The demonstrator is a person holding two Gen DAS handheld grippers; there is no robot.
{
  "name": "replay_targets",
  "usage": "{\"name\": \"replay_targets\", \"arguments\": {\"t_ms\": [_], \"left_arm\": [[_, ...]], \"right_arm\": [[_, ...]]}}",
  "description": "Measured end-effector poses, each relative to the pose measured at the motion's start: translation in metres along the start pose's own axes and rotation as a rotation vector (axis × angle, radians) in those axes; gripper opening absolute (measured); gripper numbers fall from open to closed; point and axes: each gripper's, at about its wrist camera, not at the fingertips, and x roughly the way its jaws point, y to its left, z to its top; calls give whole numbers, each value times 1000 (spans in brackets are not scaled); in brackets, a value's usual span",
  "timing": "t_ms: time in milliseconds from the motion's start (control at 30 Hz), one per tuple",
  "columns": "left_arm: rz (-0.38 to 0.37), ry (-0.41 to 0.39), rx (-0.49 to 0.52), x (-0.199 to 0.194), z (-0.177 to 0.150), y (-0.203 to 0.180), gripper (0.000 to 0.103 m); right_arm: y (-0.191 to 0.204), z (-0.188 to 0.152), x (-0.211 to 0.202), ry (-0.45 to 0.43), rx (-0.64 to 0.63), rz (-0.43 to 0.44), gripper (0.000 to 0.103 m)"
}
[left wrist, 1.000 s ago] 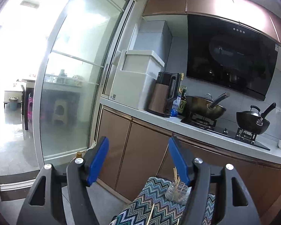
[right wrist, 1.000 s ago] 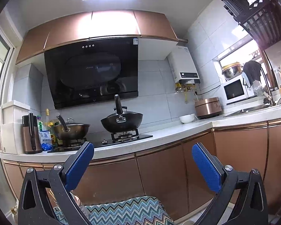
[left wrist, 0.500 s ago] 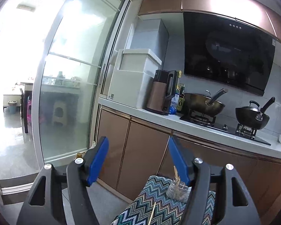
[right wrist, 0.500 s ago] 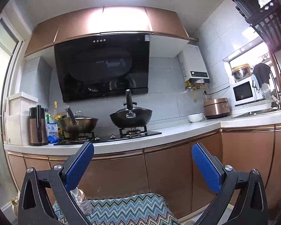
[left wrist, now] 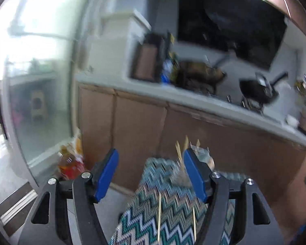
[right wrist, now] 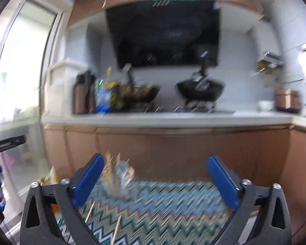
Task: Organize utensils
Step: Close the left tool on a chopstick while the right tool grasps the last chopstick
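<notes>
Here your left gripper, black-armed with blue pads, has its jaws spread wide and nothing between them; only the far edge of a zigzag-patterned cloth in teal, blue and white shows through the gap. Your right gripper also grips nothing, and its jaws are closing a little while still standing wide apart over the same cloth. On that cloth, at its far edge, stands a small clear glass jar with thin wooden sticks poking upright out of it; in the left view the jar sits just behind the right-hand blue pad, partly hidden by it. Two more thin wooden skewers lie loose on the cloth nearer you, well short of the jar, and they show again in the right view. Beyond runs a row of brown kitchen cabinets under a pale countertop, carrying two dark woks on a stove beneath a black range hood. Both views are motion-blurred
</notes>
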Motion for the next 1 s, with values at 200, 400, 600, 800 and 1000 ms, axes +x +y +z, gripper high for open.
{"name": "replay_targets", "arguments": {"t_ms": [200,400,600,800,1000], "left_arm": [[-119,261,50,90,-28,-3,65],[-166,589,63,197,-82,-1,63],[-198,779,26,261,-113,0,57],[-211,896,8,297,-134,-2,45],[-193,962,28,320,-146,-9,34]], "right_arm": [[32,-40,89,282,3,210,62],[53,-111,186,628,35,318,44],[68,-157,248,836,32,338,32],[70,-178,289,937,23,322,27],[76,-198,309,1008,-6,321,22]]}}
